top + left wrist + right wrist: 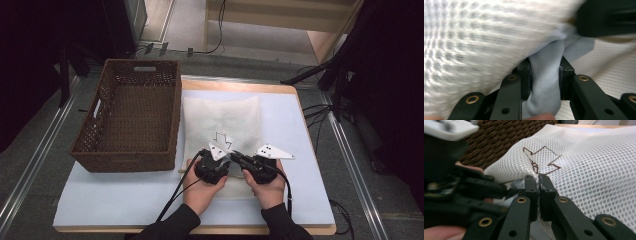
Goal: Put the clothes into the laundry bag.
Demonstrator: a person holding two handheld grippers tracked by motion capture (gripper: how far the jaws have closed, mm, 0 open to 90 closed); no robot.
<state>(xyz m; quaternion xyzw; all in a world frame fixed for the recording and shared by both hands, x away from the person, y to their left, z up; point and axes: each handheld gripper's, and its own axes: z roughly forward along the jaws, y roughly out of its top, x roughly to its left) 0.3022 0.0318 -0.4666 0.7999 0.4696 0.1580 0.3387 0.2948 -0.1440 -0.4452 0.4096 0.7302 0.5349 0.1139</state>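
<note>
Both hands come in from the near edge of the table, close together, with the dark sleeves just over that edge. The left hand holds the left gripper from below, and the right hand holds the right gripper the same way. In the high view the two grippers meet near the middle of the table, their front ends turned toward each other, and the grey plates on top point outward.

The white mesh bag lies flat on the light blue cover of the table, from the far edge down to the hands, just beside the right wall of the brown wicker basket. The basket stands at the far left corner.

The jaws of the left gripper are clamped on a fold of light blue-grey cloth at the mouth of the bag; the mesh lies over it, blurred. The jaws of the right gripper are pressed together on a pinch of the mesh, just below a brown stitched mark, and this pinch is lifted a little into a ridge.
</note>
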